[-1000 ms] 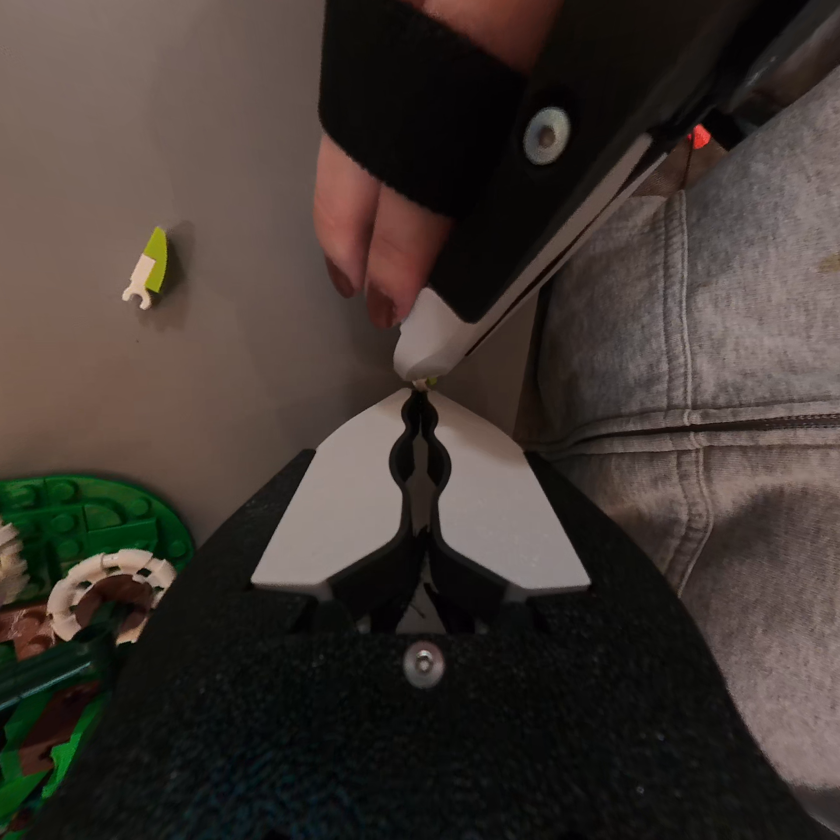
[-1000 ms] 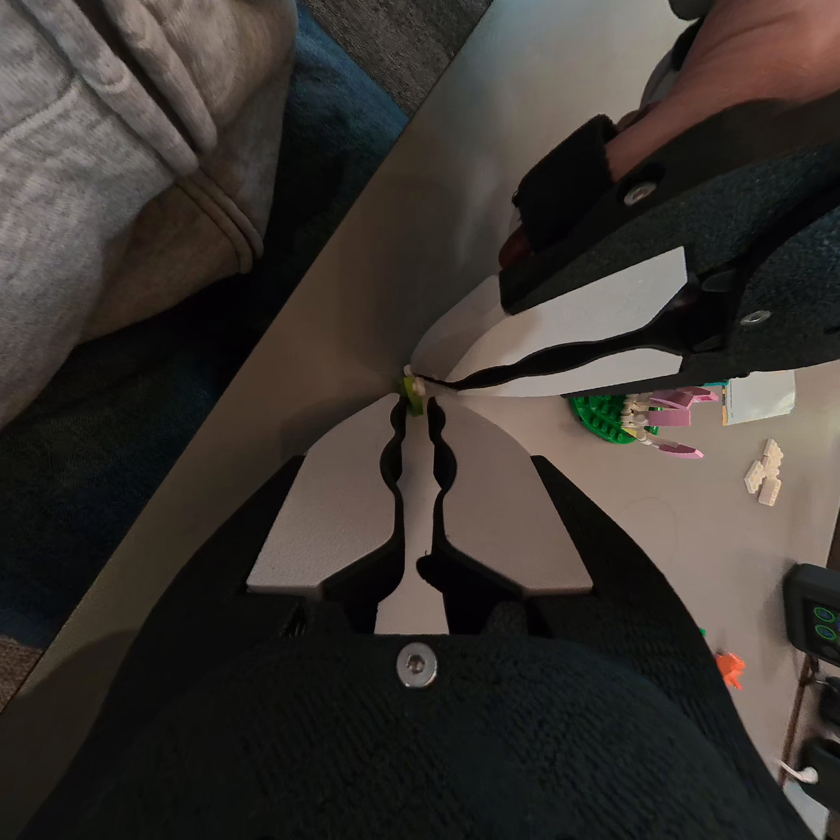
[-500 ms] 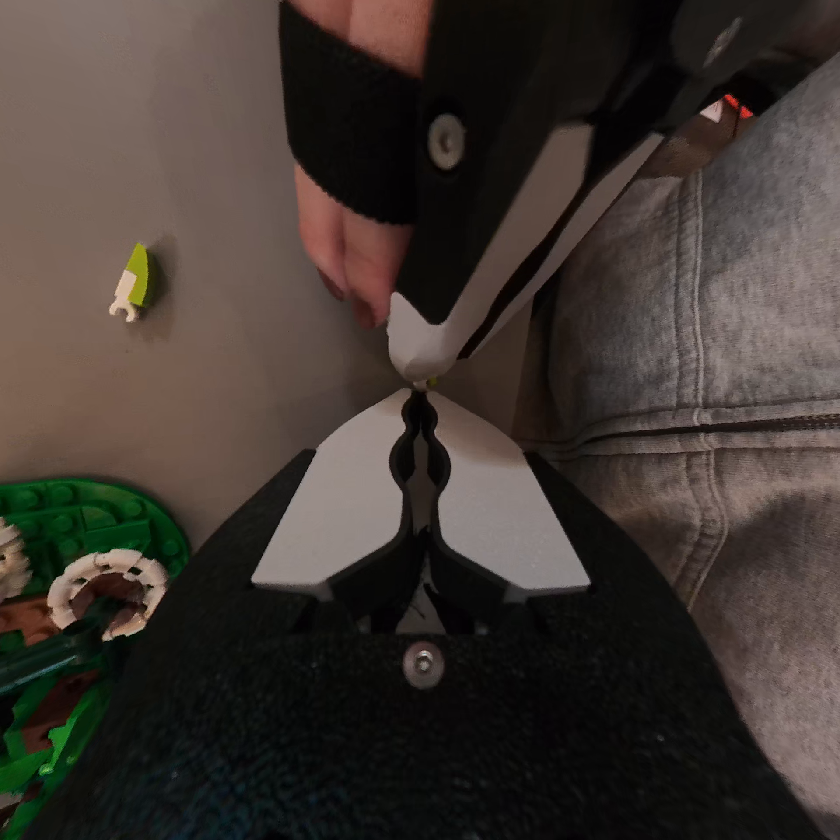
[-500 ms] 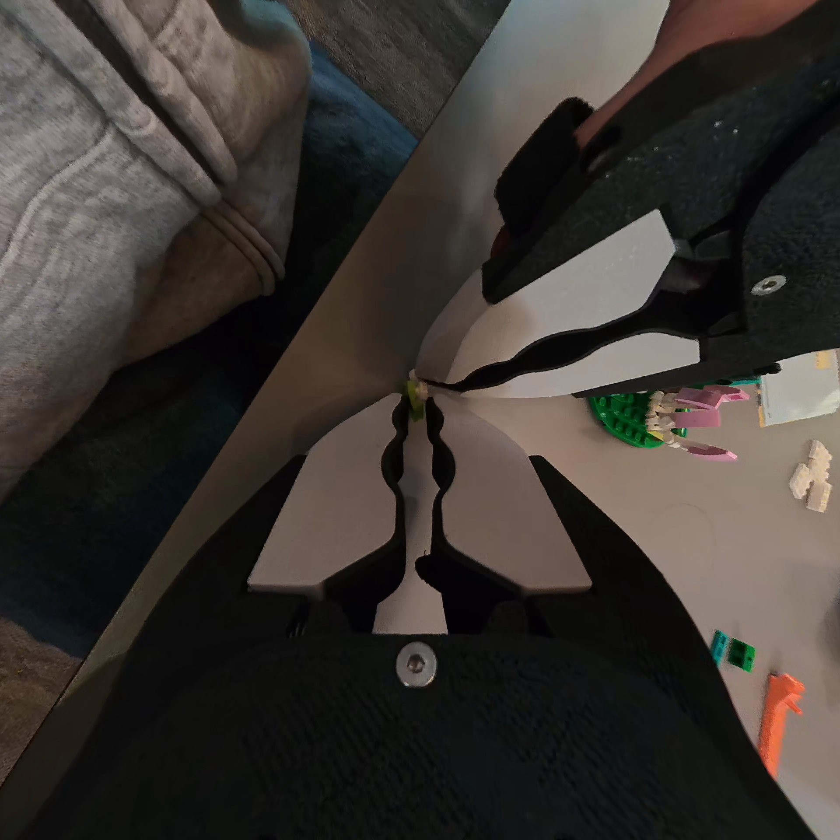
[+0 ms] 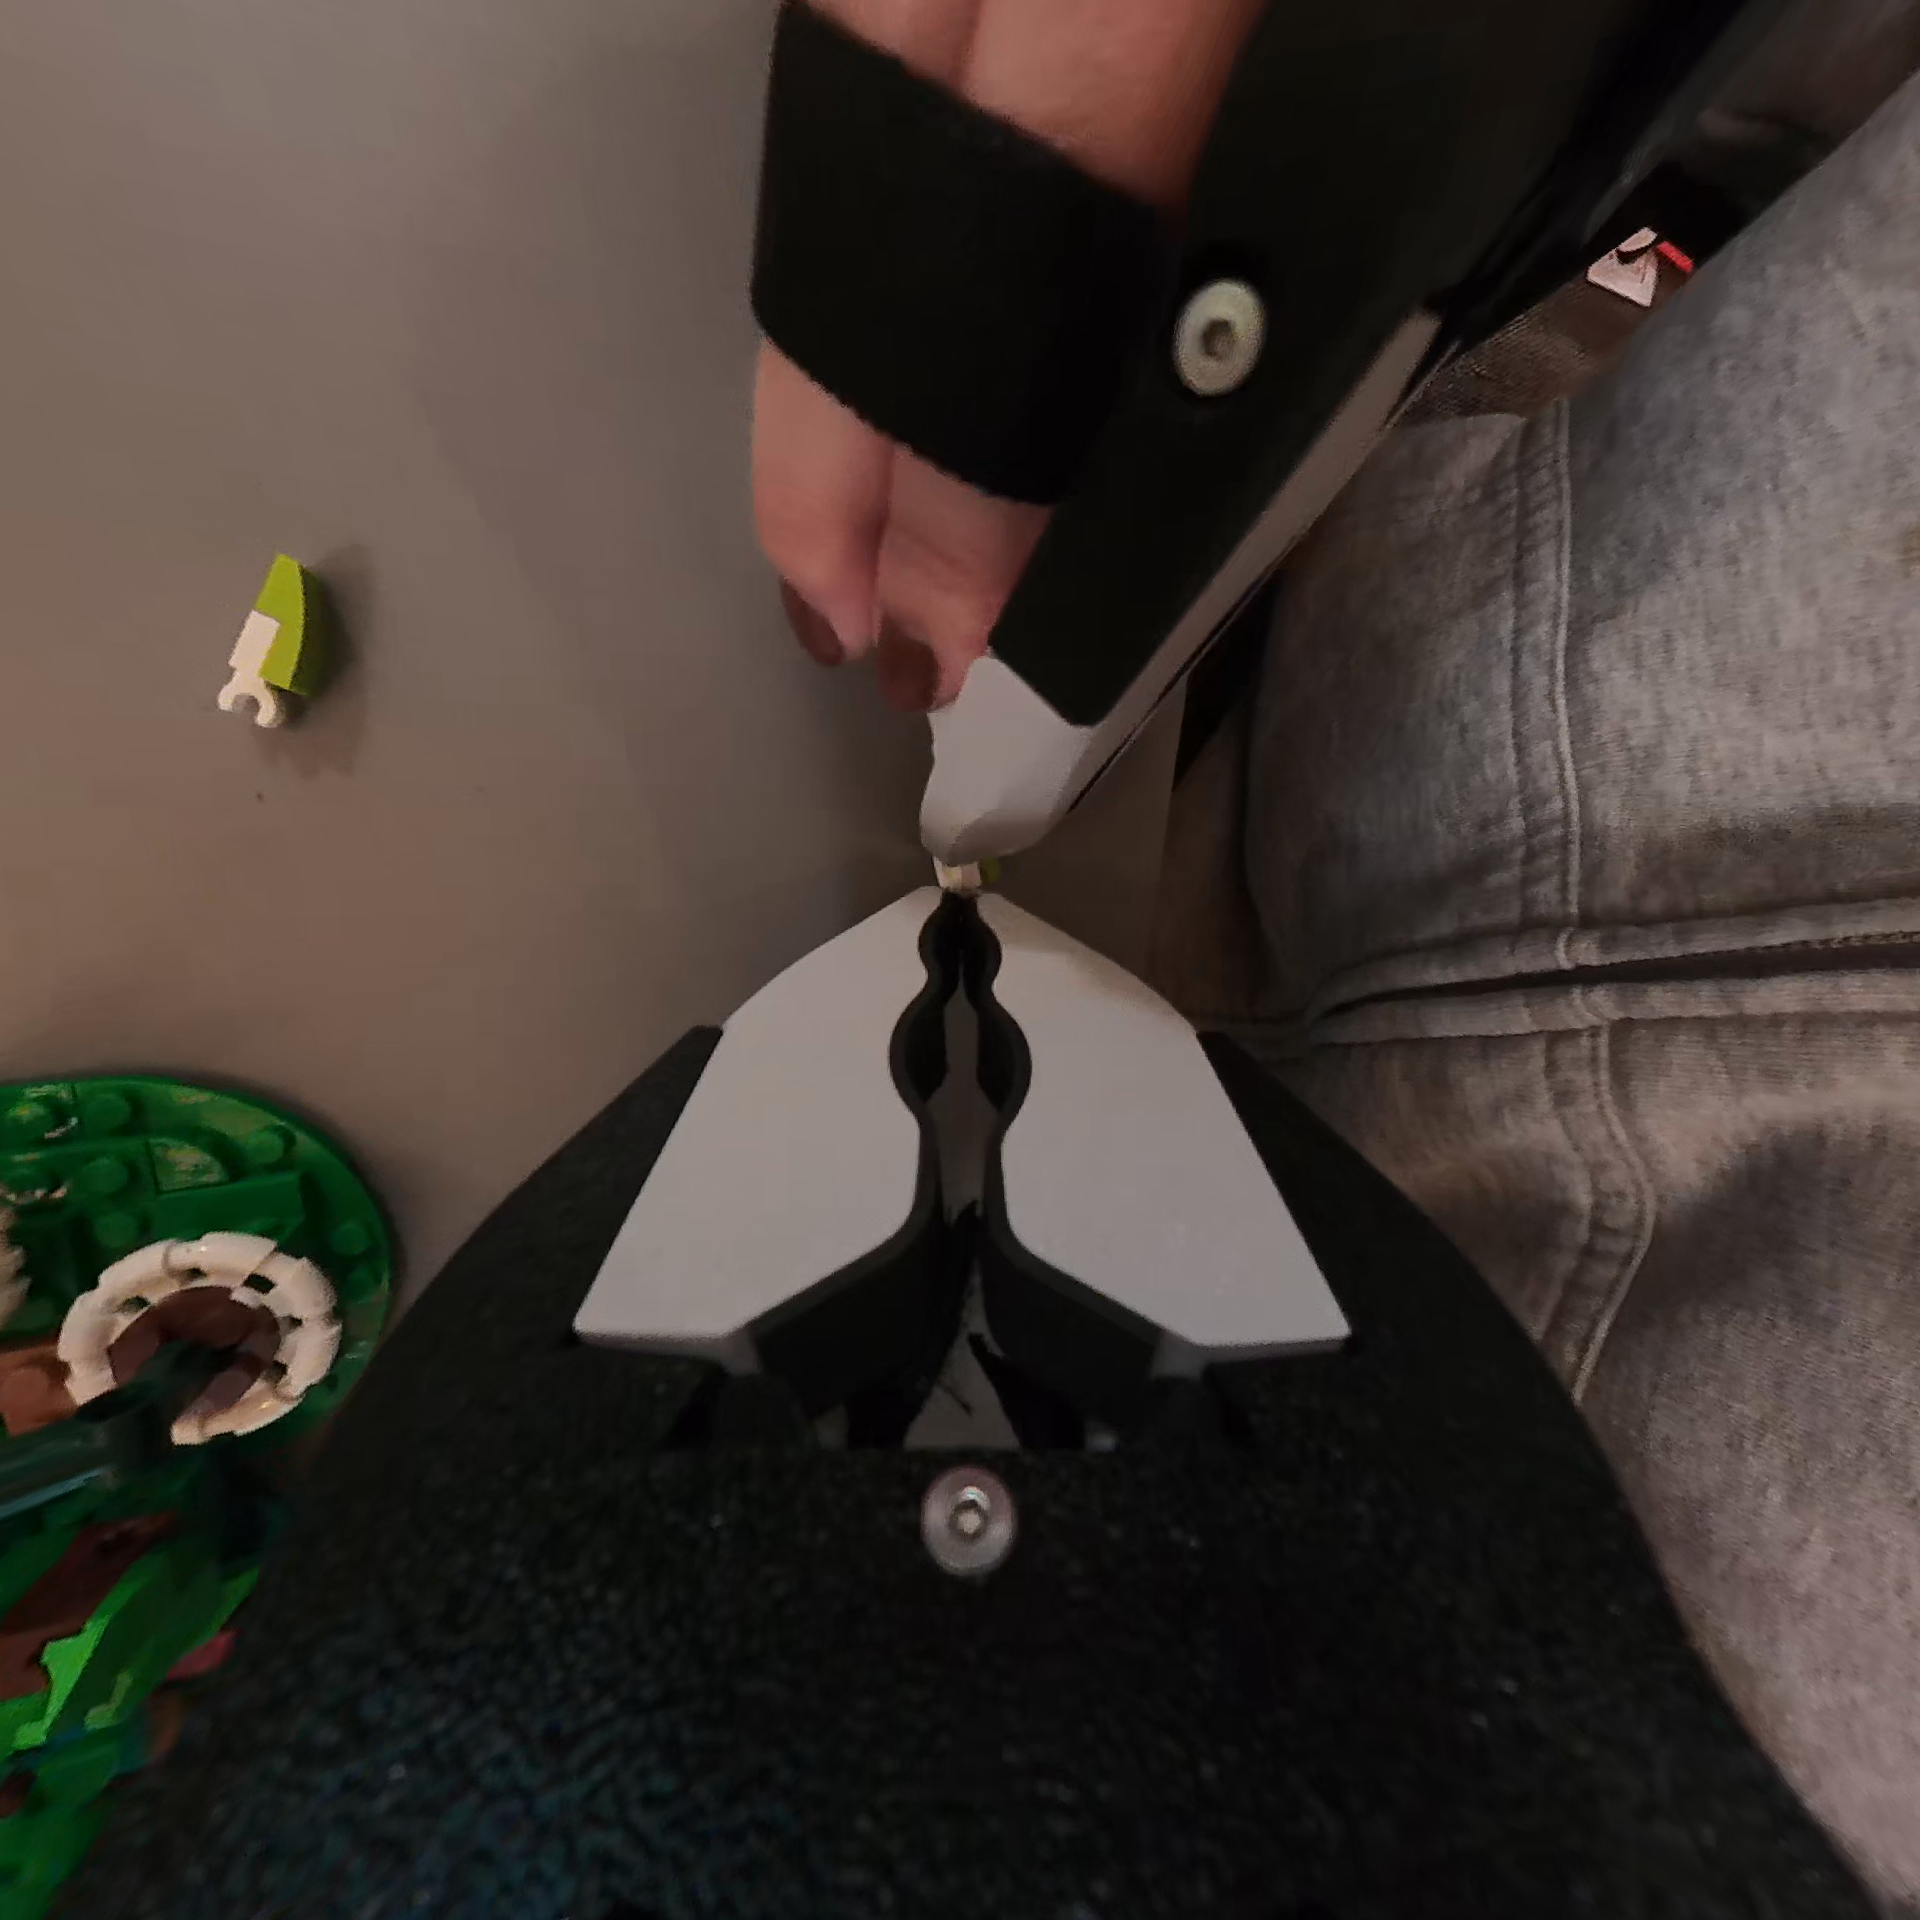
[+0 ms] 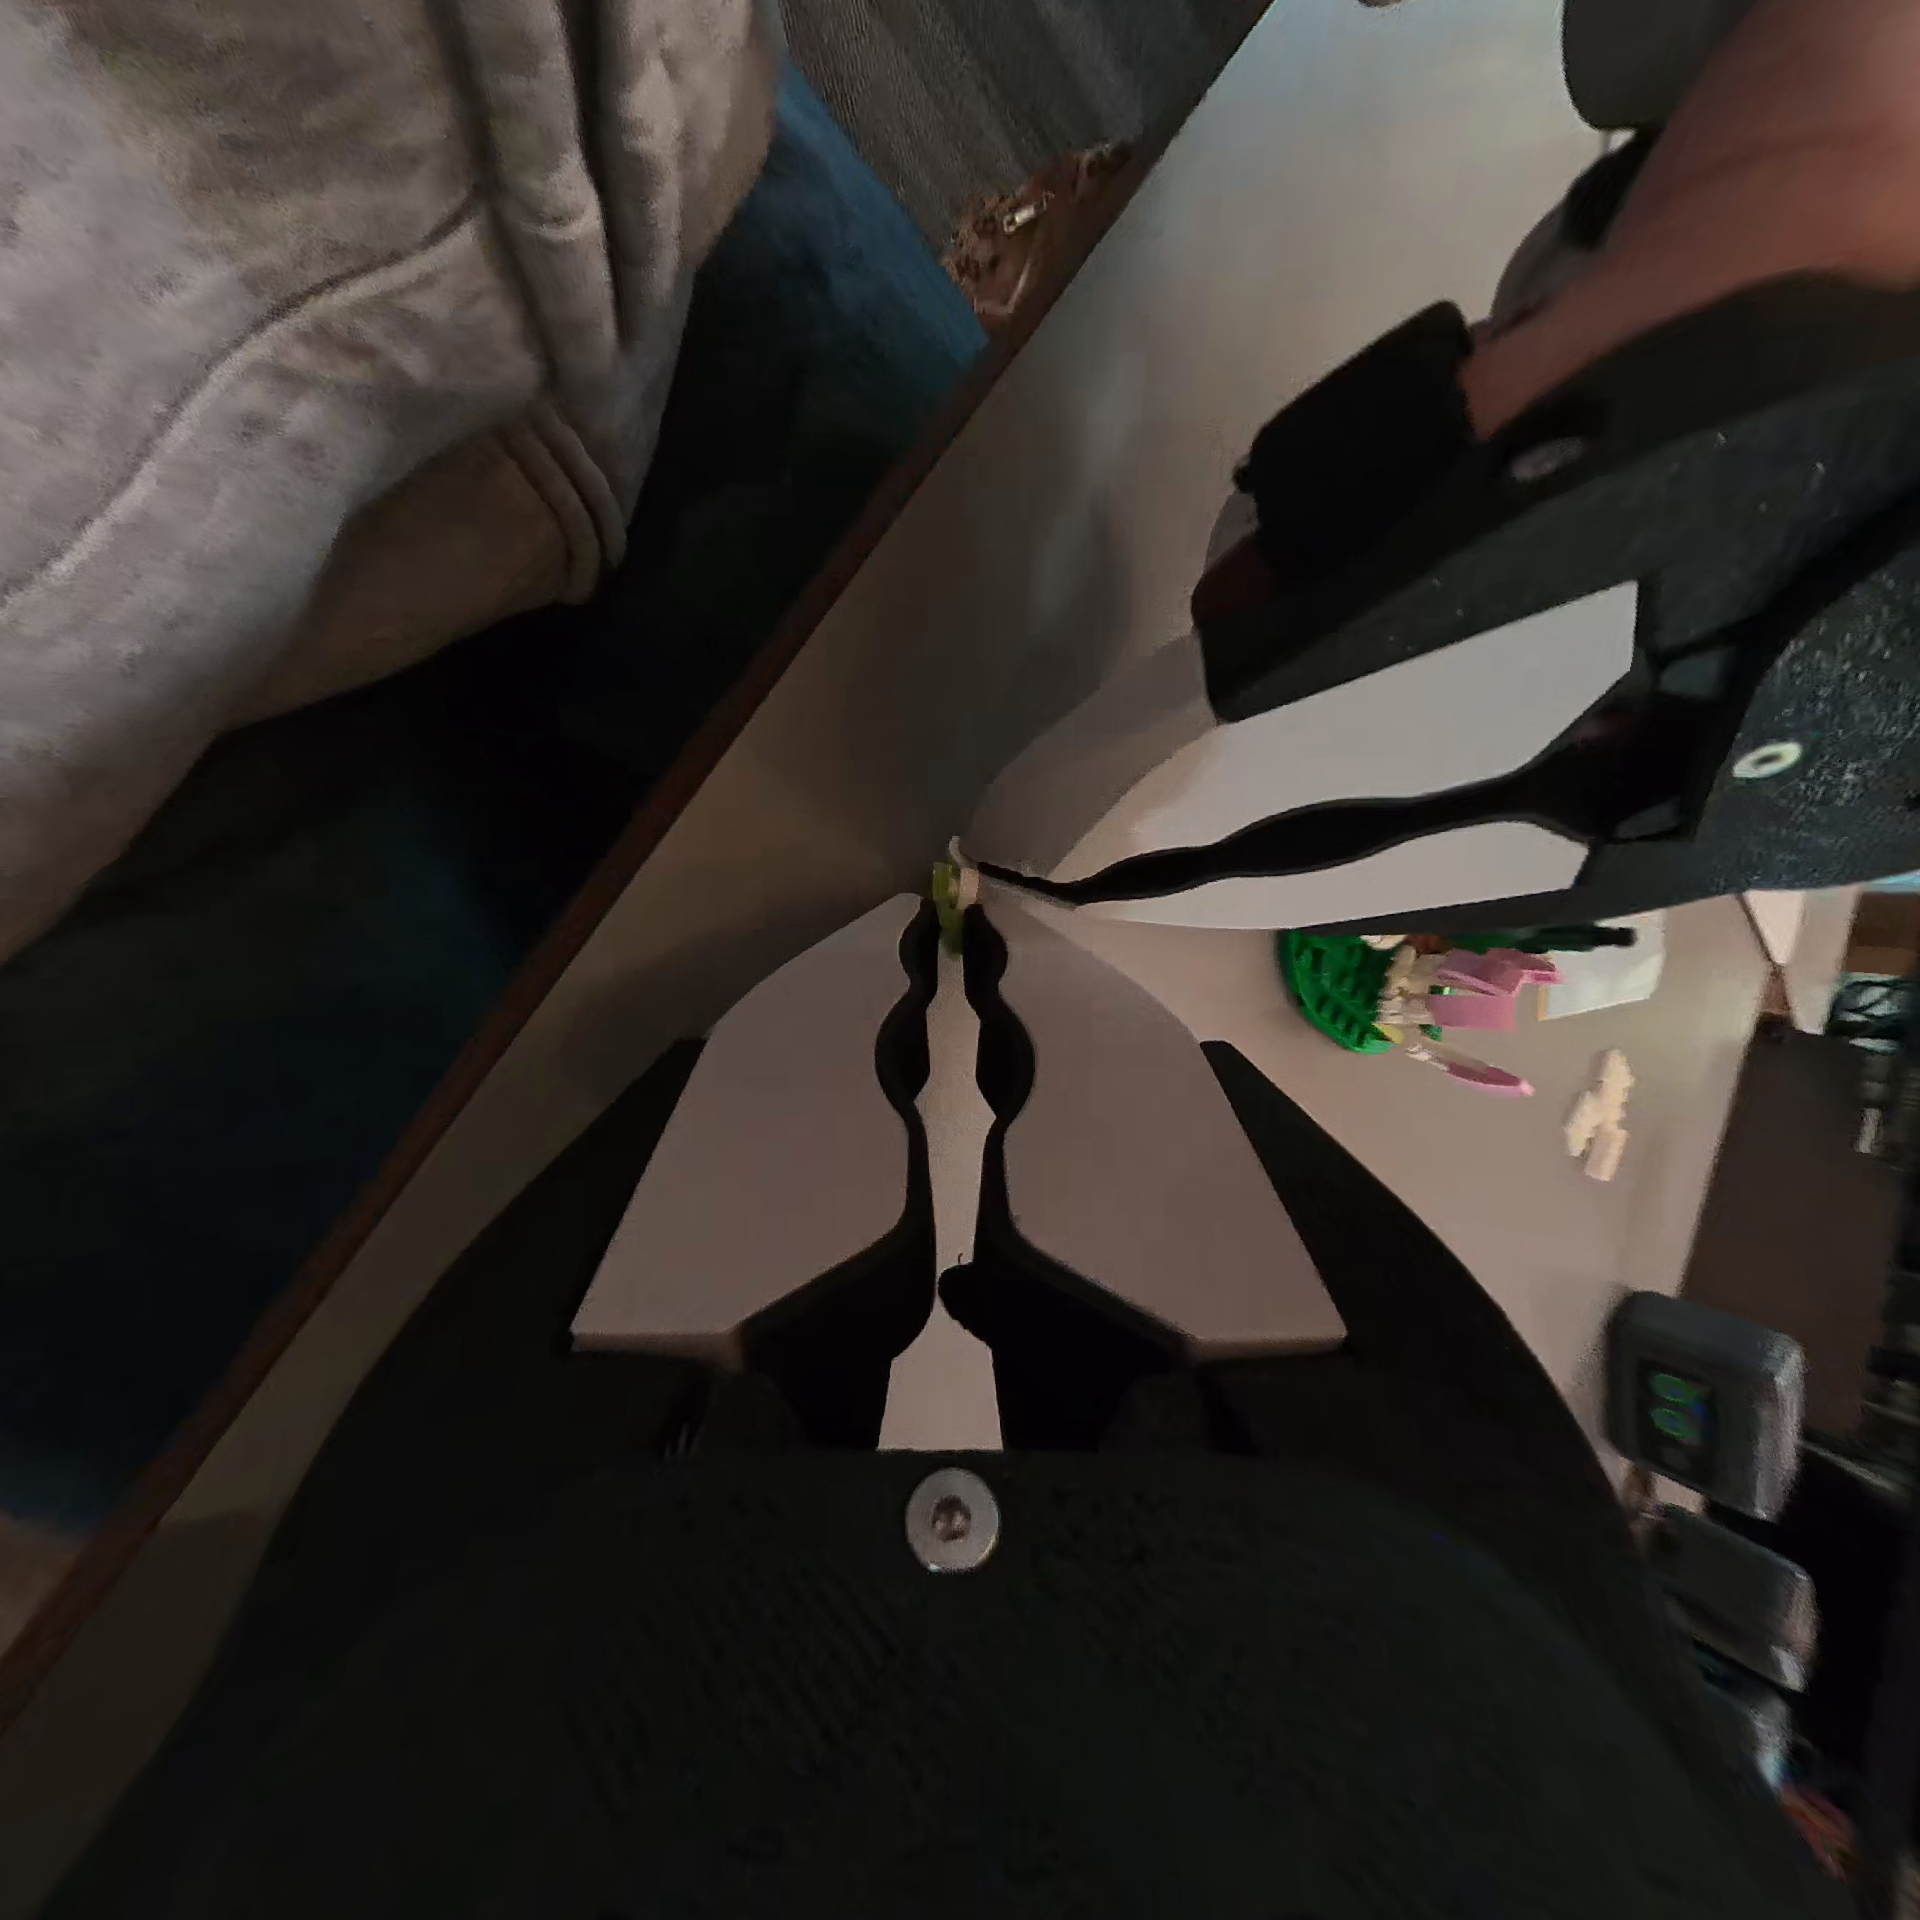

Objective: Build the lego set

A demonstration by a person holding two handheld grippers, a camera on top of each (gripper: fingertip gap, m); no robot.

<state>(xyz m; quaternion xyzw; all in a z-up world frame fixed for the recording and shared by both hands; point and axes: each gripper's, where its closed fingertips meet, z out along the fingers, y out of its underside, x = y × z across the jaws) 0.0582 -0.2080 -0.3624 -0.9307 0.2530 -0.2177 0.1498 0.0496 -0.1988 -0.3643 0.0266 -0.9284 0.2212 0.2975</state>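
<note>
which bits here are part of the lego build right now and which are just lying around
In use:
- left gripper
- right gripper
- tiny green and white piece pinched between both
- green round base

Lying about:
- spare green and white piece
- white pieces
- grey device

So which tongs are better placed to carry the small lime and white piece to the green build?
Likely the left tongs: the green build lies beside them, while from the right tongs it sits farther off, behind the left ones.
</note>
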